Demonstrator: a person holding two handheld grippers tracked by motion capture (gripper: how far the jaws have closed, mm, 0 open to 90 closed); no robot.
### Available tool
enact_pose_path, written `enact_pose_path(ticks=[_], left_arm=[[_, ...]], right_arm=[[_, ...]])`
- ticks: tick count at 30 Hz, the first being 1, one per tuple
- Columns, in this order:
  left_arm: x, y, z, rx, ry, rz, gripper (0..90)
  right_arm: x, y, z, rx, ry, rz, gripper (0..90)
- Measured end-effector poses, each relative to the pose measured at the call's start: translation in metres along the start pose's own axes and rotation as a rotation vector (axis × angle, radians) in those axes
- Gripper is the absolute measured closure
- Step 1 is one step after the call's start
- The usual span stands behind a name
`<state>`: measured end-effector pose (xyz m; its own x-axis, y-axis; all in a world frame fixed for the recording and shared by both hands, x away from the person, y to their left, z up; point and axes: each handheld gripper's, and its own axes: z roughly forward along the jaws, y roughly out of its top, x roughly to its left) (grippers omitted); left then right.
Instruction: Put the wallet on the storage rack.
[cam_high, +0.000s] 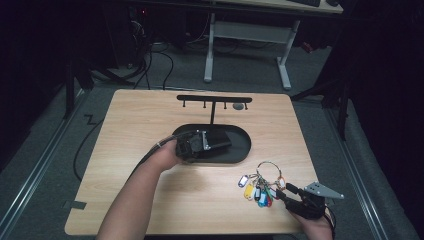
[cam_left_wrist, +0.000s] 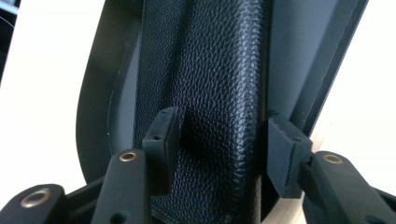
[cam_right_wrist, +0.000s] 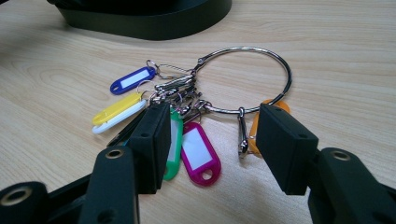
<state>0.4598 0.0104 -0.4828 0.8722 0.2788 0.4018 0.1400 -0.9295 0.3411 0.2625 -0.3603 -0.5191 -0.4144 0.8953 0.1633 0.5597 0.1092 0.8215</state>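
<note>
A black grained-leather wallet (cam_left_wrist: 219, 60) lies in the black oval tray (cam_high: 245, 147) at mid-table. My left gripper (cam_high: 192, 145) points down at it. In the left gripper view its jaws (cam_left_wrist: 223, 144) straddle the wallet: the left pad (cam_left_wrist: 161, 135) stands over the leather, the right pad (cam_left_wrist: 285, 154) just off its edge, neither squeezing. At the front right a metal key ring (cam_high: 269, 165) with several coloured tags (cam_high: 257, 192) lies on the wood. My right gripper (cam_high: 287, 192) rests open just before it, its jaws (cam_right_wrist: 218, 144) either side of the tags (cam_right_wrist: 201, 154), touching nothing.
A black T-shaped rack (cam_high: 214, 99) with small hooks rises from the tray's far end, with a small grey object (cam_high: 239, 106) beside it. The tray's wall (cam_right_wrist: 154, 23) lies beyond the key ring (cam_right_wrist: 280, 60). Bare wood (cam_high: 145, 115) surrounds the tray. A desk frame (cam_high: 250, 35) stands beyond the table.
</note>
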Motion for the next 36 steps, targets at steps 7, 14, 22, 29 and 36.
enact_pose_path(ticks=[7, 14, 22, 29, 36], left_arm=[[0.000, -0.005, -0.005, -0.025, -0.003, -0.040, 49.1], [-0.003, -0.014, -0.018, -0.065, 0.019, -0.101, 52.6], [-0.005, -0.025, -0.028, -0.090, 0.016, -0.142, 51.9], [-0.013, -0.031, -0.039, -0.155, 0.016, -0.225, 51.5], [-0.032, -0.049, -0.050, -0.225, 0.011, -0.311, 50.8]], right_arm=[[0.001, 0.000, 0.000, 0.001, -0.003, 0.001, 45.8], [0.002, 0.000, -0.001, -0.001, -0.004, -0.002, 45.8], [0.003, 0.000, -0.001, 0.002, -0.006, -0.006, 45.8], [0.000, 0.000, -0.002, -0.004, -0.006, 0.004, 46.2], [0.002, 0.002, -0.002, -0.004, 0.009, -0.001, 49.5]])
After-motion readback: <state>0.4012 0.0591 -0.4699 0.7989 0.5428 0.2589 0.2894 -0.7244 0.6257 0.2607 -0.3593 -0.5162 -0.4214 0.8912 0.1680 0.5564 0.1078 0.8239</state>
